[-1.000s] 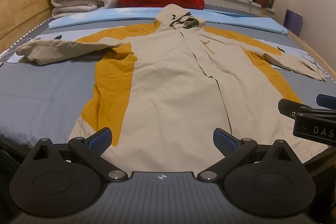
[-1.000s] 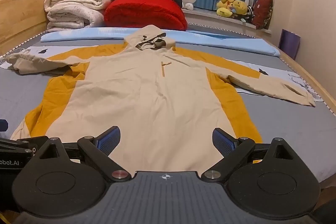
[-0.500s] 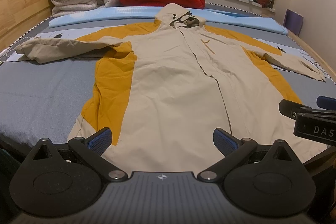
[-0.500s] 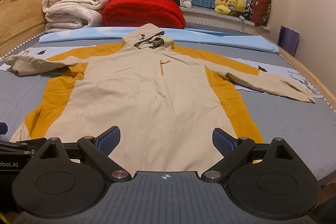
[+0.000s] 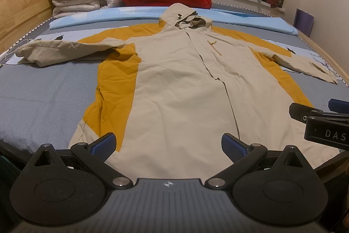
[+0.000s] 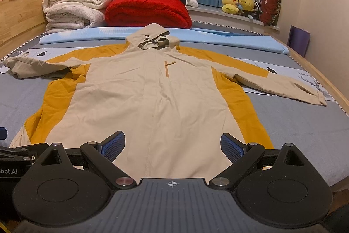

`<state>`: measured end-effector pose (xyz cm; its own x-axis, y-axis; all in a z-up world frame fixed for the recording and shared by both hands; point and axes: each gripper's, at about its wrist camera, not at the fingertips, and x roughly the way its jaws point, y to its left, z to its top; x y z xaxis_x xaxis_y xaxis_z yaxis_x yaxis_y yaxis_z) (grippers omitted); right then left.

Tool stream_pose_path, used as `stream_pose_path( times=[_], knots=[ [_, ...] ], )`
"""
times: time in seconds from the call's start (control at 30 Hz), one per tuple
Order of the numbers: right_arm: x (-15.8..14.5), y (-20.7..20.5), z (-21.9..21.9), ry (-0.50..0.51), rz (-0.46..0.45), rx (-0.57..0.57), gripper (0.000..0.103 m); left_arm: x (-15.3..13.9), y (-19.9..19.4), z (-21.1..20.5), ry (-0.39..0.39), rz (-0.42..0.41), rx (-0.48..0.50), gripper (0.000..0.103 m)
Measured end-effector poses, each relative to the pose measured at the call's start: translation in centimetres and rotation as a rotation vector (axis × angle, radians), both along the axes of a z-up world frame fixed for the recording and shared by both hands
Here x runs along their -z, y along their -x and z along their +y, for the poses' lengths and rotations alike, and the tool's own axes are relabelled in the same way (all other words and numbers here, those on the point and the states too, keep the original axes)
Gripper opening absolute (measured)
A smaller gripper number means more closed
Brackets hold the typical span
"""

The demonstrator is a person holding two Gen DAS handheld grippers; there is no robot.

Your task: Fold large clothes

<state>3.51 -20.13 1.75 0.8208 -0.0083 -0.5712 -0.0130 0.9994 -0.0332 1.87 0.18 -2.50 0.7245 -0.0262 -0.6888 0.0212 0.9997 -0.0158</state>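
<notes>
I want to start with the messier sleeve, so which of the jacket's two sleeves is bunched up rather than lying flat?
The left sleeve, toward the wooden headboard: it is crumpled and doubled over, while the right sleeve lies flat and straight.

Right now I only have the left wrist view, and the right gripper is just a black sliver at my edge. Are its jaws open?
Observer: Yes. In the right wrist view the right gripper has its jaws wide apart with nothing between them, and it points at the lower middle of the jacket.
Operator: The hem's right corner is hidden from me behind that gripper. Can you see it?
Observer: Yes. The yellow side panel runs down to it and ends just right of the right-hand blue pad. It lies flat on the grey sheet.
</notes>
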Motion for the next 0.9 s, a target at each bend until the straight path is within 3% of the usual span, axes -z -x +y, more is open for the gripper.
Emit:
stream_pose_path(
  times=[0.2,0.27,0.37,0.43,0.53,0.57,0.7,0.77,0.83,0.9],
  knots=[
    [0.0,0.0,-0.1,-0.017,0.029,0.001,0.094,0.0,0.1,-0.2,-0.003,-0.005,0.007,0.102],
    [-0.1,0.0,-0.1,-0.013,0.023,-0.002,0.084,-0.5,0.1,-0.1,-0.005,-0.026,0.012,0.102],
    [-1.2,0.0,-0.8,-0.03,-0.007,0.016,0.068,-2.3,-0.2,0.9,0.0,-0.085,0.043,0.086],
    [-2.8,-0.3,-2.5,-0.057,-0.074,0.039,0.064,-4.1,-0.9,2.2,0.004,-0.124,0.079,0.065],
    [-5.4,-1.2,-5.9,-0.037,-0.22,0.06,0.063,-6.0,-3.2,4.4,-0.051,-0.171,0.14,0.049],
    [-6.0,-1.8,-7.2,-0.016,-0.264,0.054,0.063,-6.2,-4.1,5.1,-0.074,-0.171,0.146,0.049],
    [-6.2,-4.8,-11.7,0.053,-0.292,0.042,0.063,-4.4,-8.6,8.8,-0.089,-0.066,0.099,0.049],
    [-4.3,-6.2,-13.7,0.06,-0.238,0.068,0.063,-1.7,-10.2,10.4,-0.084,0.007,0.066,0.049],
    [-1.6,-7.8,-15.4,0.038,-0.116,0.119,0.063,0.8,-12.1,12.3,-0.04,0.156,-0.027,0.049],
    [1.3,-9.3,-16.6,-0.011,0.073,0.15,0.063,2.4,-13.2,14.3,0.093,0.24,-0.101,0.049]
  ],
)
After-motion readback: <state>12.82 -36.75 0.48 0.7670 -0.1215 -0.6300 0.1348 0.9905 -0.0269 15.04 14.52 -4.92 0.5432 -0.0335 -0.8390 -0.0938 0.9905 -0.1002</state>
